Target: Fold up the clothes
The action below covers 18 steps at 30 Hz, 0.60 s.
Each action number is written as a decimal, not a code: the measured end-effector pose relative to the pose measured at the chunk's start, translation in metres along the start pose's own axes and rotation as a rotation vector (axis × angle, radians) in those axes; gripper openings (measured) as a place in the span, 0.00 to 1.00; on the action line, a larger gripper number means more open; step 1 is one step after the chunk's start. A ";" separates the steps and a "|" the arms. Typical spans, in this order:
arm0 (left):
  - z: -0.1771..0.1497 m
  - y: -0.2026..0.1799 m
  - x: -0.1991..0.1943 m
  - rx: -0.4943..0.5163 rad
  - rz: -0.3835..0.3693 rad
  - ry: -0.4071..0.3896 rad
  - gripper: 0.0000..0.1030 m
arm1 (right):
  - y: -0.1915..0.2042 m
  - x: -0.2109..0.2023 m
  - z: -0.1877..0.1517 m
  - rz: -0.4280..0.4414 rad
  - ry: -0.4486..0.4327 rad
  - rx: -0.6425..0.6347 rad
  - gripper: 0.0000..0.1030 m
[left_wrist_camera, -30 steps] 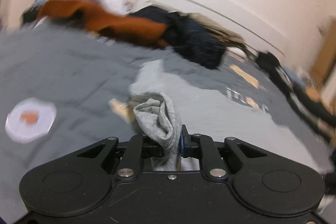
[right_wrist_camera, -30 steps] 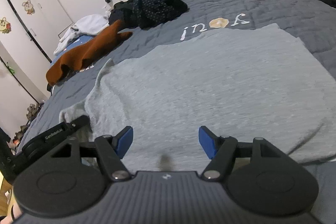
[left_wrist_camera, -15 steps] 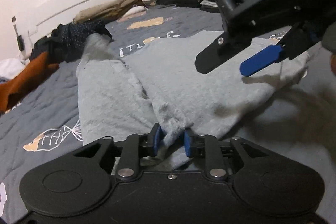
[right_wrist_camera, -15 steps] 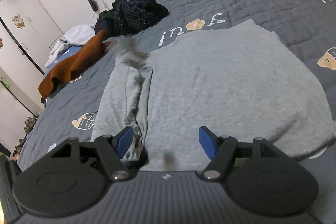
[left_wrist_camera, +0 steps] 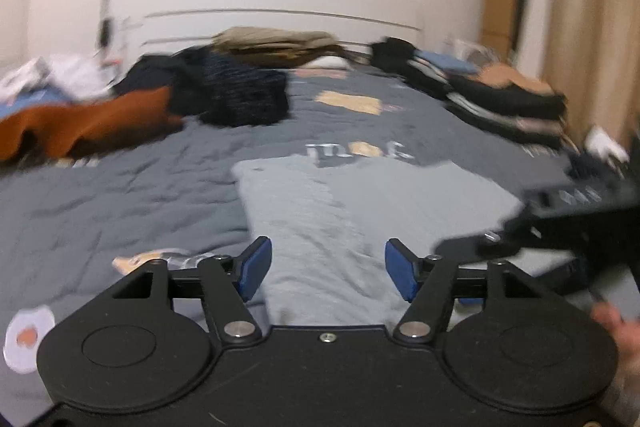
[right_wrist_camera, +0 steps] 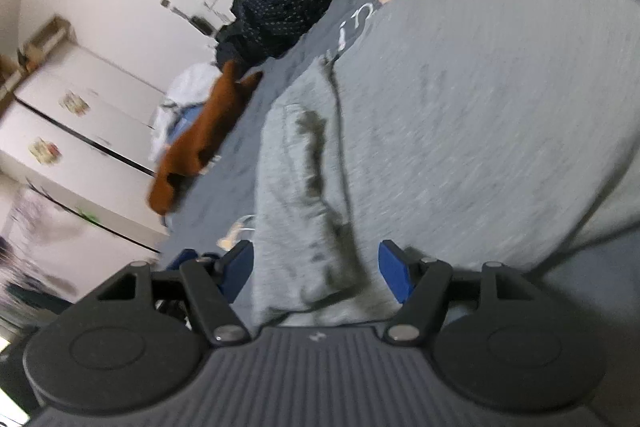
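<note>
Grey garment [left_wrist_camera: 360,211] lying flat on the dark quilted bedspread [left_wrist_camera: 120,195], one side folded inward. Left gripper [left_wrist_camera: 327,269]: jaws opening, nothing gripped, above the near hem. Right gripper [right_wrist_camera: 316,269]: jaws wide apart, empty, over the folded edge.

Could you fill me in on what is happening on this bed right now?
A person is folding a light grey garment spread on the dark grey bedspread, using tongs in each hand. One side of it is already folded inward. The left tongs are opening with nothing between their pads, above the near edge of the garment. The right tongs stand open over the folded strip, gripping nothing. Unfolded clothes and folded stacks lie farther up the bed.
</note>
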<state>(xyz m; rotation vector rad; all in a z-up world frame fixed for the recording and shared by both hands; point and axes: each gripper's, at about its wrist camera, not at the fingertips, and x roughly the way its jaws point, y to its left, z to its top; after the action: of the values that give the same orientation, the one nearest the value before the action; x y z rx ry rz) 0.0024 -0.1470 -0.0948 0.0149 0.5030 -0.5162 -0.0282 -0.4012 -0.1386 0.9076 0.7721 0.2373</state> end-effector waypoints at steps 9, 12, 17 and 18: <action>0.005 0.035 -0.004 -0.149 0.019 0.001 0.63 | -0.018 0.032 -0.008 0.014 0.019 0.111 0.66; 0.004 0.040 -0.005 -0.155 0.017 -0.002 0.63 | -0.017 0.037 -0.010 0.020 -0.002 0.122 0.66; 0.002 0.047 -0.008 -0.174 0.008 -0.003 0.63 | -0.011 0.040 -0.010 0.063 -0.018 0.163 0.67; 0.002 0.048 -0.010 -0.175 0.006 -0.004 0.63 | -0.008 0.040 -0.011 0.078 -0.015 0.150 0.67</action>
<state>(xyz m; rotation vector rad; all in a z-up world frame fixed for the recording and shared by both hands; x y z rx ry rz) 0.0187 -0.1011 -0.0941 -0.1516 0.5428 -0.4650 -0.0080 -0.3797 -0.1687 1.0820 0.7489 0.2435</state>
